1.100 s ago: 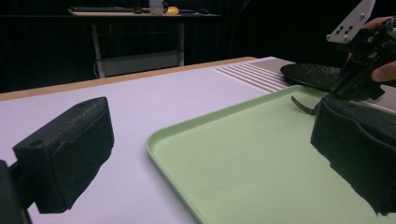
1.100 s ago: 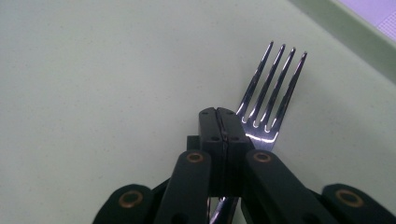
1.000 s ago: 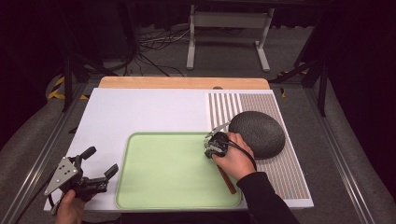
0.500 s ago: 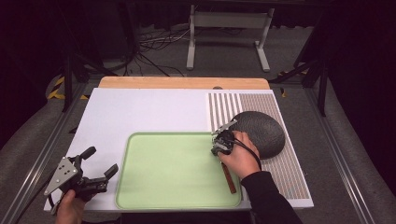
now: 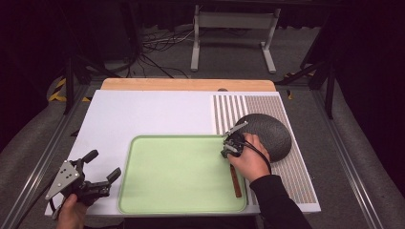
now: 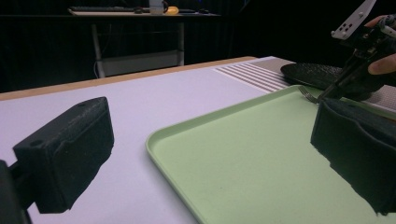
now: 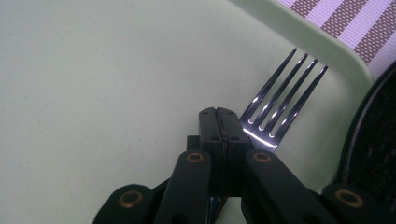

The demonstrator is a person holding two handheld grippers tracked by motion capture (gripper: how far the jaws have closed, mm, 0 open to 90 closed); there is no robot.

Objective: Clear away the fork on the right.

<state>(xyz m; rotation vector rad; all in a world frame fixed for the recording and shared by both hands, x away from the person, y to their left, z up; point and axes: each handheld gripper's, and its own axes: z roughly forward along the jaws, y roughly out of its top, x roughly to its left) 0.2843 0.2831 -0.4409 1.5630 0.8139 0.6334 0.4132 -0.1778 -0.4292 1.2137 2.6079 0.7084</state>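
Low on the white table (image 5: 143, 114), the right gripper (image 7: 223, 122) clamps a fork (image 7: 285, 93) to lay it in the green tray (image 5: 143, 191), while the left gripper (image 5: 102, 164) waits, jaws apart.

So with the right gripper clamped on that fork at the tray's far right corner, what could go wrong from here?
The right gripper pinches the shiny metal fork just below its tines with narrow tips, so it may pivot or slip. The tines sit close to the pale green plastic tray's raised rim and could catch on it. The dark round dished plate lies just beyond that corner; a swing of the hand could nudge it.
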